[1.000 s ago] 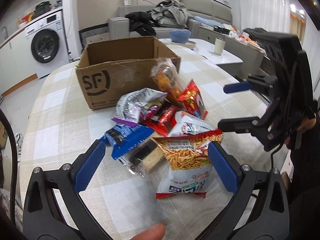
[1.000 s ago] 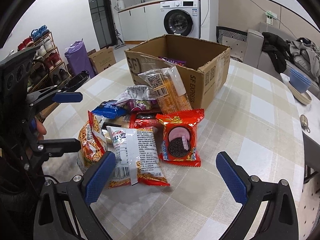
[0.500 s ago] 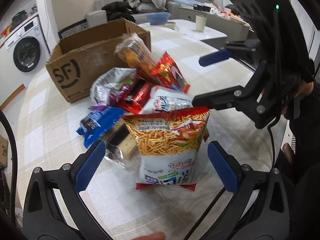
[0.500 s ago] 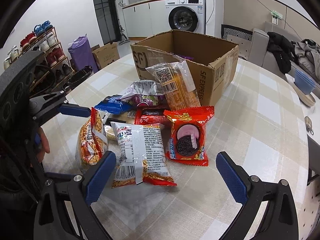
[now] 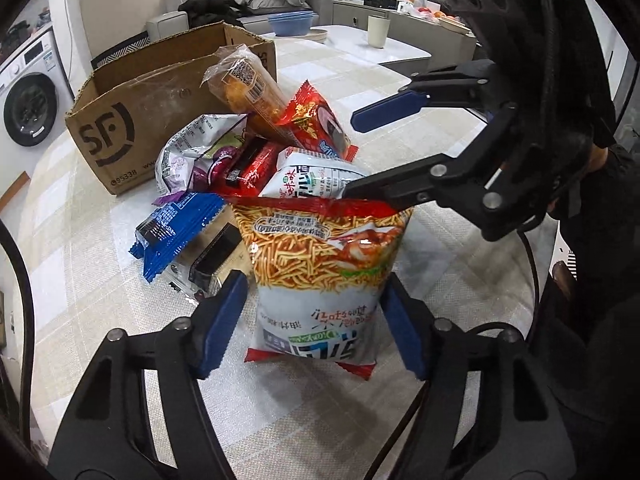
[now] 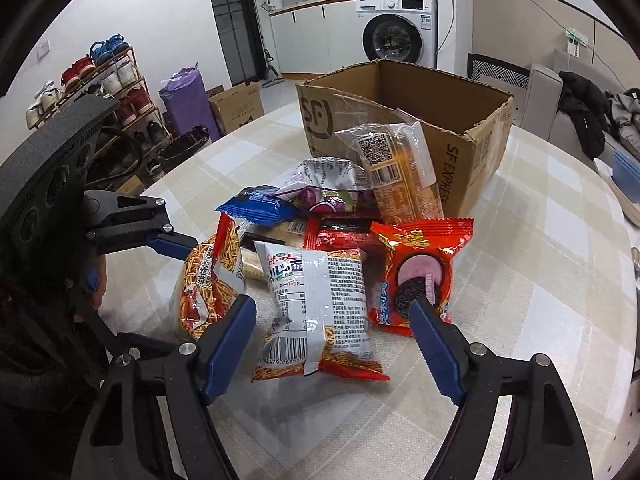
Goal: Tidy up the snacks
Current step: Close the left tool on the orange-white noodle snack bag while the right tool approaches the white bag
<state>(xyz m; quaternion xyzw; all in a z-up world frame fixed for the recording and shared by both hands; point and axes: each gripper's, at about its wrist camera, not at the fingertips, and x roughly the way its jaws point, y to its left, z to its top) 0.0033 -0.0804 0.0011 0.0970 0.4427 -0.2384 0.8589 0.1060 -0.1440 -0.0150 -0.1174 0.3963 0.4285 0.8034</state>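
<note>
A pile of snack packets lies in front of an open cardboard box (image 5: pixel 132 120) (image 6: pixel 460 128) on a checked tablecloth. My left gripper (image 5: pixel 312 320) is closing around an orange noodle-snack bag (image 5: pixel 324 264), its blue pads at both sides of the bag; the same bag shows at the left in the right wrist view (image 6: pixel 208 284). My right gripper (image 6: pixel 332 340) is half closed around a white noodle-snack bag (image 6: pixel 320 308), its pads just beside it. A red cookie packet (image 6: pixel 420 268) lies to its right.
A blue packet (image 5: pixel 176 224), a silver-purple bag (image 5: pixel 192 152), a long clear biscuit pack (image 6: pixel 396 172) leaning on the box, and a dark red packet (image 6: pixel 340 232) fill the pile. A white side table (image 5: pixel 380 48) with bowl and cup stands beyond.
Both grippers have moved in on the pile and narrowed. The left one now brackets the orange bag, which stands up; the right one has come down around the white bag.
</note>
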